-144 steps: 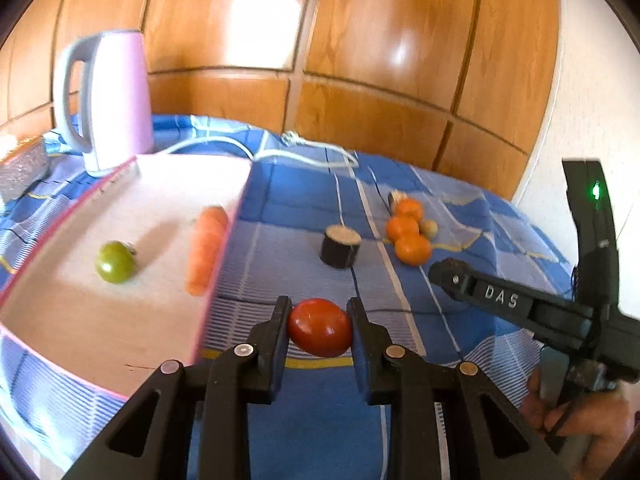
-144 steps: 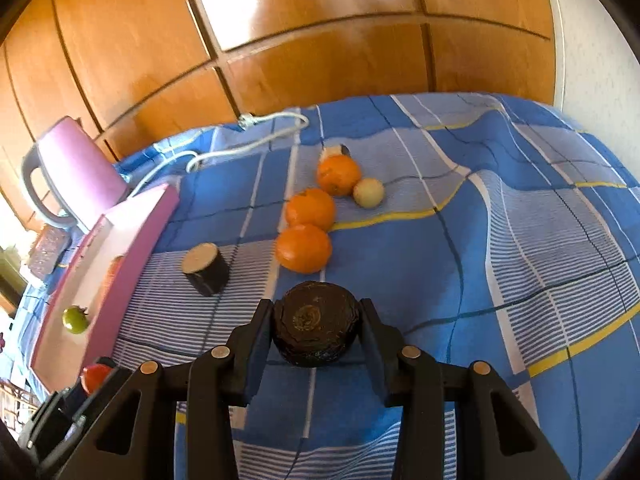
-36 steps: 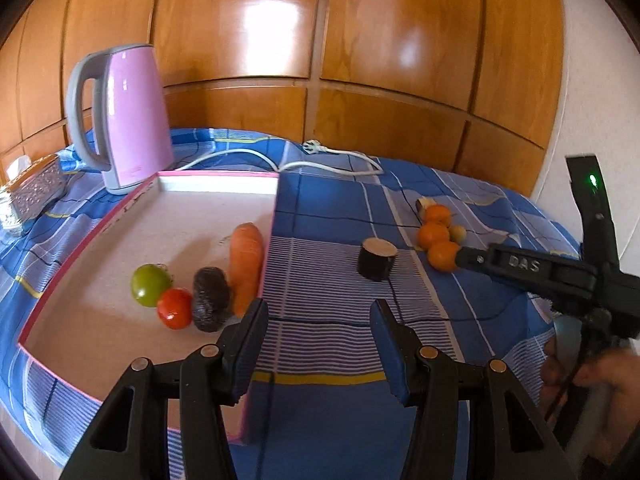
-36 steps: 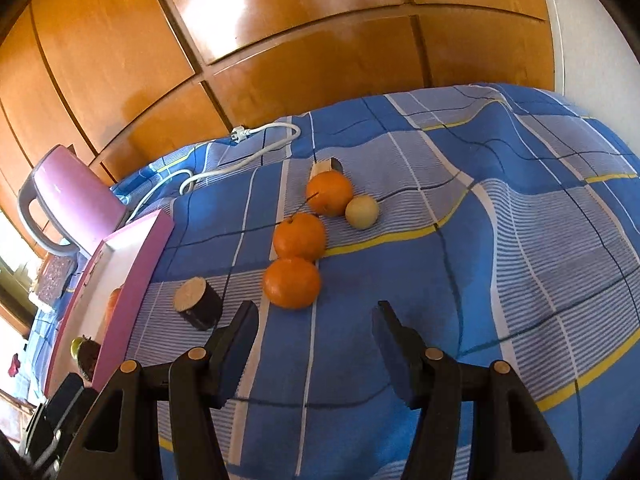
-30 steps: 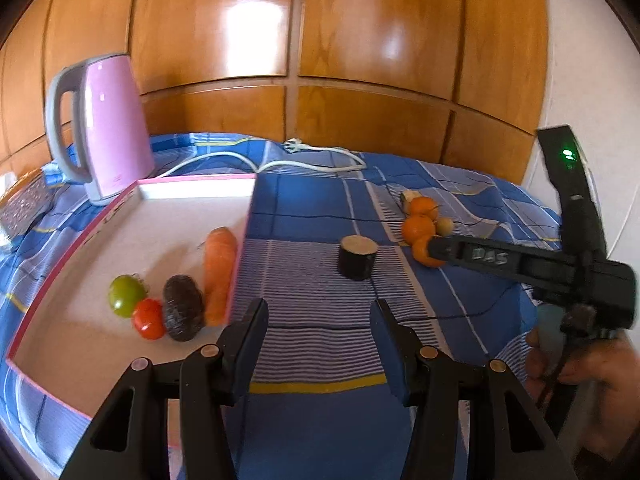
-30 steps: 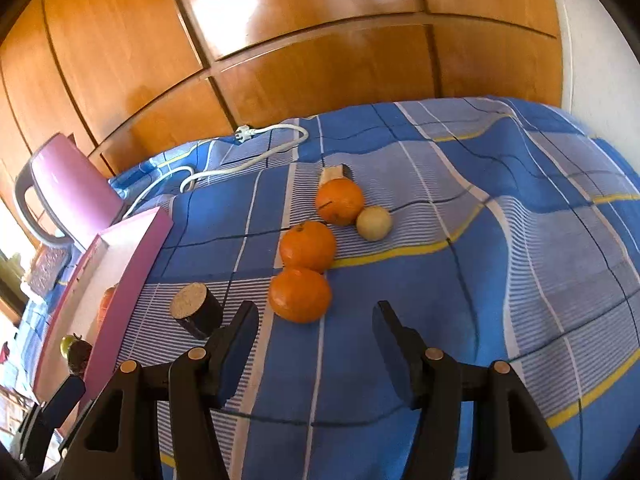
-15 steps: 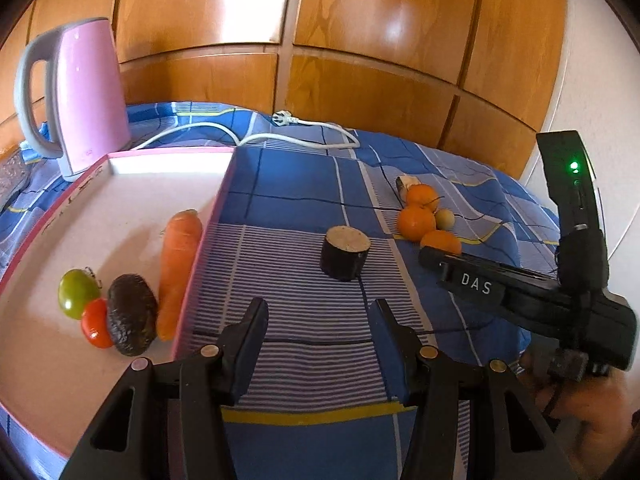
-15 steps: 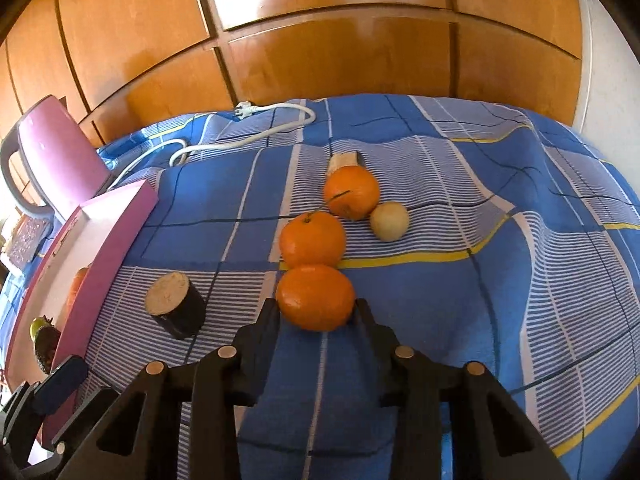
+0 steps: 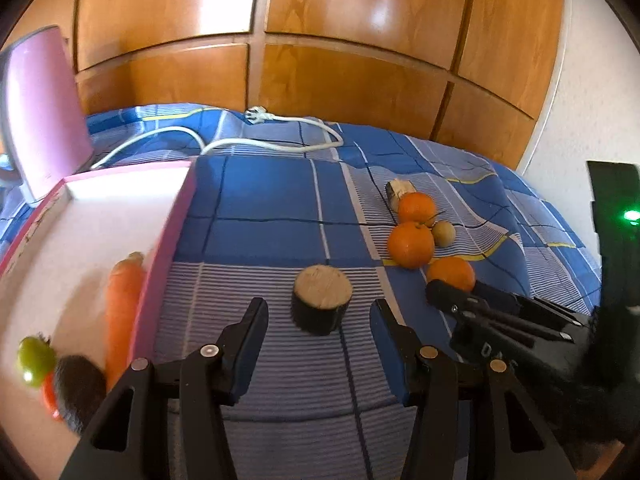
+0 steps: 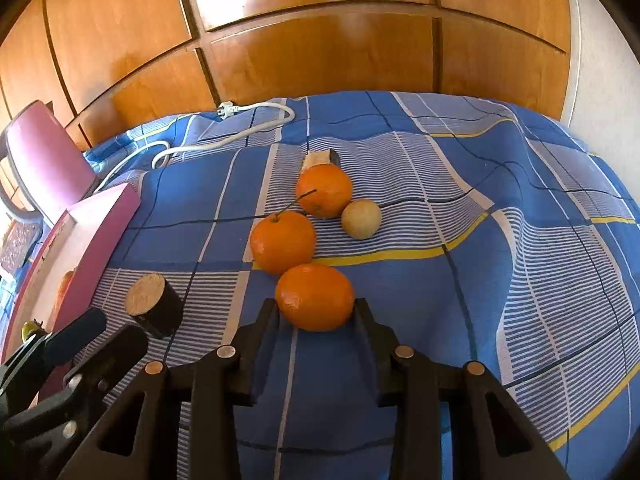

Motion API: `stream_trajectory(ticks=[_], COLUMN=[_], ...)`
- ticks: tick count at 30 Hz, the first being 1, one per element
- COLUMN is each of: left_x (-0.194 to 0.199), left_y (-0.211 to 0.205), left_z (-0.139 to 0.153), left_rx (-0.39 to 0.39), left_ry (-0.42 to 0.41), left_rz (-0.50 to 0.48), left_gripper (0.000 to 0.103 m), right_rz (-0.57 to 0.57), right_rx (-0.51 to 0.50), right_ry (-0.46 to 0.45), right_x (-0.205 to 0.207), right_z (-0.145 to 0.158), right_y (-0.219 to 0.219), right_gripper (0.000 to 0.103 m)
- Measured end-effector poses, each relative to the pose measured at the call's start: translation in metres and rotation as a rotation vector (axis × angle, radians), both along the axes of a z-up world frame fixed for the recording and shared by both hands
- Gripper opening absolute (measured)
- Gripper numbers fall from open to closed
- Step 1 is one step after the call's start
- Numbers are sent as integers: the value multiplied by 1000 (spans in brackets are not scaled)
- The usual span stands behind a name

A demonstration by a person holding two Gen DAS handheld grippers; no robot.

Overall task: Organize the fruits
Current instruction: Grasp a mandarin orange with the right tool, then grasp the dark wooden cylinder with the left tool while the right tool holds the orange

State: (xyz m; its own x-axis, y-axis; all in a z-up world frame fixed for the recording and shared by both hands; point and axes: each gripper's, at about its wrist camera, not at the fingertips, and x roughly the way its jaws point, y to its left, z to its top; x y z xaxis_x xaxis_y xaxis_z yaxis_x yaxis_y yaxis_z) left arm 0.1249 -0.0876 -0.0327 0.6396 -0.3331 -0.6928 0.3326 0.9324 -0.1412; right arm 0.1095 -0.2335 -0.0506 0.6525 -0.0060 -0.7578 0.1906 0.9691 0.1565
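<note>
The right tool (image 10: 315, 308) is squeezed on the nearest orange (image 10: 315, 297), which sits on the blue checked cloth (image 10: 500, 240) near its front edge. Two more oranges (image 10: 283, 242) and a small pale fruit (image 10: 361, 218) lie just behind it. The left tool (image 9: 319, 318) is spread wide, empty, by the dark round chunk (image 9: 322, 299). The pink tray (image 9: 80, 220) at the cloth's left edge holds a carrot (image 9: 122, 308).
</note>
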Motion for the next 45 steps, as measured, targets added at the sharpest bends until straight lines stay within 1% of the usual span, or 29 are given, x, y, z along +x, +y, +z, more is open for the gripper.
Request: stream_trajectory(ticks=[5,8,11,15,17,18,19,22,24,25,26,29,33,34,35,38,40,45], left_x=[16,25,30,35,35,35,35,32,28,24,21,6,-20,-24,-28,-36,-37,-36], left_y=[-4,0,-1,-2,-1,1,2,3,5,8,10,15,18,18,18,11,11,16], left_z=[-8,-11,-10,-13,-14,-14,-15,-15,-14,-14,-13,-12,-12,-12,-14,-19,-20,-22], left_rx=[-14,-56,-63,-74,-76,-99,-108,-114,-119,-122,-120,-96,-45,-32,-11,46,49,16], left_ry=[70,108,97,105,101,104,105,99,98,96,93,79,39,30,27,-23,-35,-34], left_rz=[5,24,32,39,46,32,32,37,45,56,66,74,76,82,89,86,85,83], left_gripper=[53,53,54,50,43,37,37,37,37,37,37,37,37,36,35,35,35,35], right_rz=[-5,-3,0,1,4,9,15,21,18,15,2,-9,-6,-6,-6,-9,-11,-14], right_rx=[-5,-15,-26,-29,-32,-34,-38,-36,-14,-2,6,52,64,74,83,95,100,119], right_ry=[0,1,3,5,7,9,9,8,-3,-7,-10,-20,-16,-17,-20,-30,-33,-36], right_x=[0,1,2,3,4,5,6,7,6,6,5,4,4,4,4,2,2,0], right_z=[-1,-1,-2,-2,-2,-2,-2,-3,-2,-2,-2,-2,-3,-4,-5,-6,-6,-6], right_y=[0,1,2,2,3,4,5,6,3,1,-2,-10,-10,-11,-12,-12,-13,-16], right_gripper=[38,39,39,40,43,45,48,50,50,48,38,38,39,39,40,40,40,39])
